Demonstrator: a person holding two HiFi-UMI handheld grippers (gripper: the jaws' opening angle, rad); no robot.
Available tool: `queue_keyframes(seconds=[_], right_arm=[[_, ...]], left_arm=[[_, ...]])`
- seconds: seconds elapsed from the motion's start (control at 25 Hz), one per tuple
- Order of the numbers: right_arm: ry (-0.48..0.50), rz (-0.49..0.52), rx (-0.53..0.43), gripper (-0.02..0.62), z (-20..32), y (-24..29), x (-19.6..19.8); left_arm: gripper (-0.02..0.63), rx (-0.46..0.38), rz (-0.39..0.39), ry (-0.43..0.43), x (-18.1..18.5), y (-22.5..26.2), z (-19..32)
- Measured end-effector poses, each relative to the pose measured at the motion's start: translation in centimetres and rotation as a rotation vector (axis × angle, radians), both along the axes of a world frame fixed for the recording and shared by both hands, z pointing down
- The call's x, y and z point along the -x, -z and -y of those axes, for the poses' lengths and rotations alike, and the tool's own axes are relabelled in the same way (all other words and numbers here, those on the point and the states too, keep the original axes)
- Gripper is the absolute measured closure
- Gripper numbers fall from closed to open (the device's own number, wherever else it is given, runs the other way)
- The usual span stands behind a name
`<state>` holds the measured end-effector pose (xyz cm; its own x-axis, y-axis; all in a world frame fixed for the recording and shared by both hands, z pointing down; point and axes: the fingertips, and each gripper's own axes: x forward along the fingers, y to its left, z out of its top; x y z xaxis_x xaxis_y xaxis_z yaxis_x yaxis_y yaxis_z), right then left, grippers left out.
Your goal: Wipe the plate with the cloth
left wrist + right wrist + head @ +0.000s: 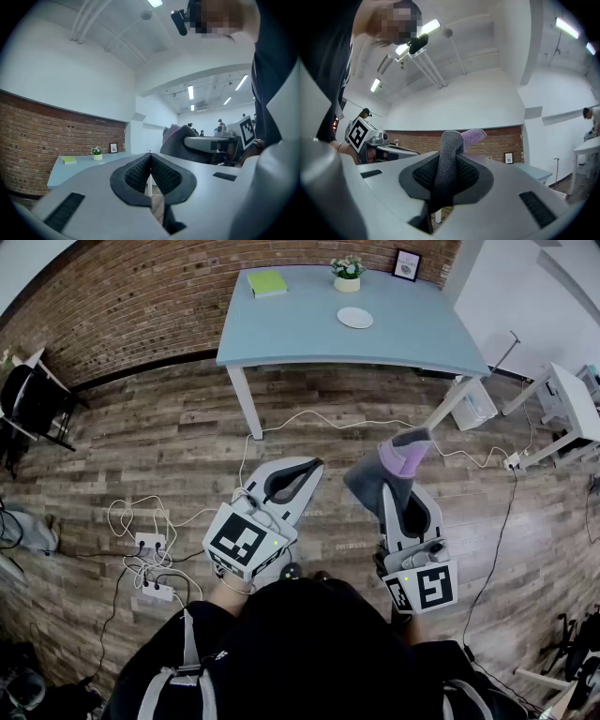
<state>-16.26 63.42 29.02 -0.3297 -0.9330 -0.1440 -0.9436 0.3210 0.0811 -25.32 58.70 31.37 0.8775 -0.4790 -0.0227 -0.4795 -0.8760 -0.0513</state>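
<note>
Snugly within the right tool (450,161), cloth (446,180).

The head camera looked steeply down toward the far worktop (309,334). The left claw (150,157) and right claw (449,159) cameras faced level along their jaws, sharing it.

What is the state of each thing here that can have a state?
left gripper: shut, empty.
right gripper: shut on the cloth.
cloth: clamped, bunched, sticking out past the jaws.
plate: flat on the table, bare, untouched.
green book: closed, lying flat.
flower pot: upright.
</note>
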Motion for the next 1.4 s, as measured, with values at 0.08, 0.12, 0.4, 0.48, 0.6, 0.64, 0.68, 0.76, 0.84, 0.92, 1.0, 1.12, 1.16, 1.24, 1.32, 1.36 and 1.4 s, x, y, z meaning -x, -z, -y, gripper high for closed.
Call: queue_keyframes(seconds=[0.08,0.12,0.4,0.48,0.6,0.64,0.68,0.76,0.84,0.92,1.0,1.12,1.16,1.24,1.32,1.36,1.4], right_arm=[[0.001,0.001,-0.003,0.535,-0.1,0.0,-0.1],[0.001,0.001,-0.004,0.535,-0.2,0.0,-0.1],[-0.001,0.005,-0.007,0.535,-0.4,0.1,-0.2],[0.000,0.015,-0.008,0.535,-0.4,0.1,-0.3],[0.007,0.030,-0.010,0.535,-0.4,0.1,-0.5],[0.009,0.032,-0.012,0.535,-0.5,0.1,-0.5],[0.011,0.033,-0.014,0.535,-0.6,0.2,-0.6],[0.011,0.036,-0.017,0.535,-0.8,0.3,-0.9],[0.009,0.041,-0.017,0.535,-0.9,0.3,-1.3],[0.009,0.044,-0.016,0.535,-0.8,0.3,-1.8],[0.009,0.045,-0.016,0.535,-0.7,0.3,-2.3],[0.009,0.049,-0.018,0.535,-0.6,0.5,-3.2],[0.009,0.050,-0.019,0.535,-0.6,0.5,-3.5],[0.009,0.049,-0.022,0.535,-0.7,0.4,-4.1],[0.010,0.052,-0.024,0.535,-0.8,0.4,-4.8],[0.012,0.055,-0.024,0.535,-0.8,0.4,-5.2],[0.014,0.058,-0.023,0.535,-0.8,0.4,-5.5]], left_arm=[[0.600,-0.001,0.000,0.002,-0.1,0.0,-0.2],[0.600,-0.001,0.000,0.003,-0.1,0.0,-0.3],[0.600,-0.006,-0.001,0.002,-0.1,0.1,-0.5],[0.600,-0.005,-0.001,0.001,-0.2,0.1,-0.6],[0.600,-0.005,0.001,-0.002,-0.4,0.0,-0.6],[0.600,-0.006,0.002,-0.002,-0.4,0.1,-0.6],[0.600,-0.007,0.002,-0.001,-0.5,0.1,-0.7],[0.600,-0.009,0.001,-0.001,-0.7,0.2,-0.8],[0.600,-0.013,0.002,-0.005,-1.2,0.3,-0.9],[0.600,-0.015,0.007,-0.010,-1.6,0.3,-1.0],[0.600,-0.013,0.012,-0.015,-2.1,0.2,-1.0],[0.600,-0.017,0.019,-0.018,-2.9,0.3,-1.0],[0.600,-0.020,0.021,-0.016,-3.1,0.4,-1.0],[0.600,-0.025,0.021,-0.011,-3.7,0.3,-1.1],[0.600,-0.026,0.024,-0.011,-4.5,0.2,-1.1],[0.600,-0.026,0.027,-0.013,-4.8,0.2,-1.1],[0.600,-0.026,0.029,-0.014,-5.3,0.2,-1.1]])
